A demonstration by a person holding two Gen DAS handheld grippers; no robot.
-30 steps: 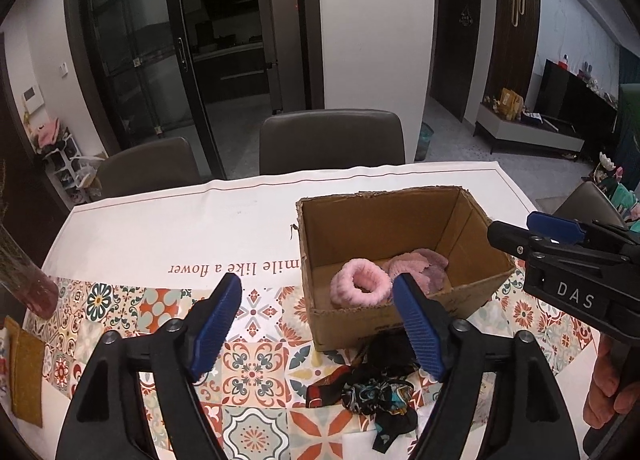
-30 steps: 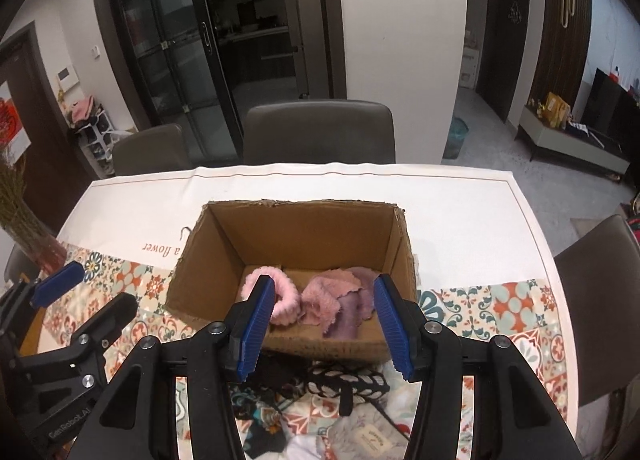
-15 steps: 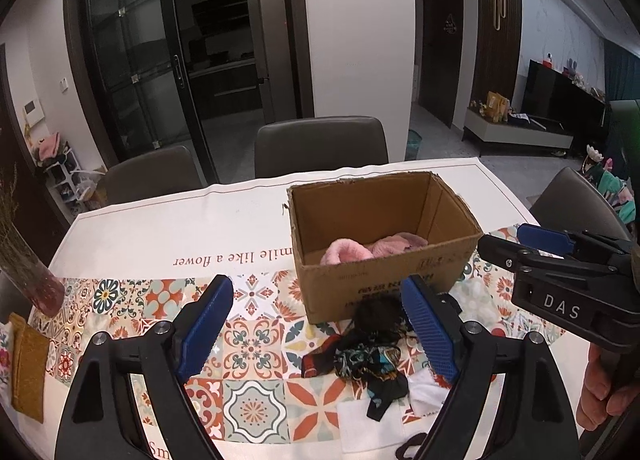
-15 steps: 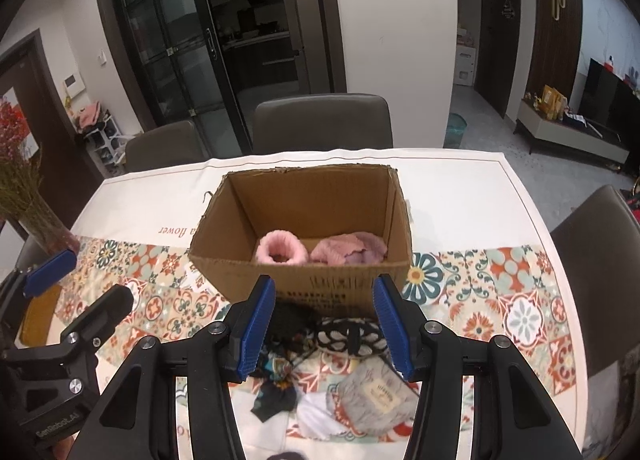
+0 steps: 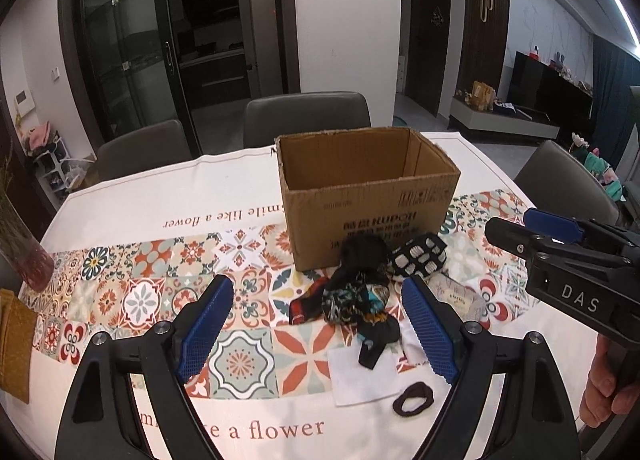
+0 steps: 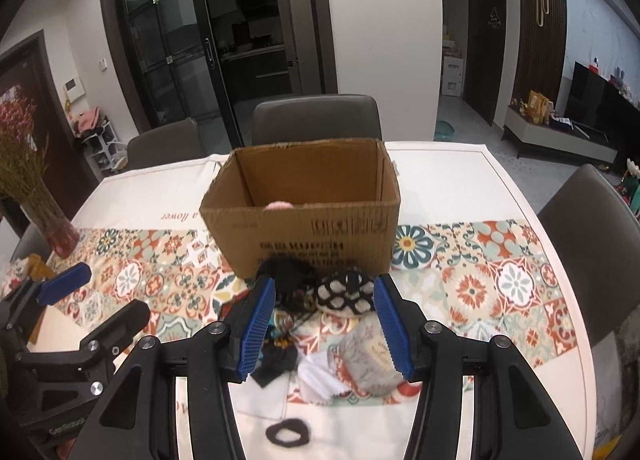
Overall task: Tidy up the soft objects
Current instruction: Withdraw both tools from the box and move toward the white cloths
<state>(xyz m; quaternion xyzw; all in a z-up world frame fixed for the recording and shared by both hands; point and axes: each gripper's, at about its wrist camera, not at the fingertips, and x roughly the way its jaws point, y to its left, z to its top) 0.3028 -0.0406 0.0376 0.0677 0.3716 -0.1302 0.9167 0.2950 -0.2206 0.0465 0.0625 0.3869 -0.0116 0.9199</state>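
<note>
Matt corrugated cardboard box [image 5: 370, 200]; smooth printed cloth tablecloth [image 5: 120, 212]; ribbed blue pads [image 6: 256, 326] on black plastic grippers.

Gaping tongs [image 6: 324, 324] over soft pile [image 6: 320, 300] (box [image 6: 304, 232] behind)

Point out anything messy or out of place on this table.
Soft items lie in a loose heap in front of the cardboard box, not inside it. A black hair tie sits apart, nearer the table edge.

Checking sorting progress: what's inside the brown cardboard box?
In the right wrist view, only a sliver of a pink fluffy item peeks over the front wall of the brown cardboard box. That wall hides the box floor and anything else inside.
</note>
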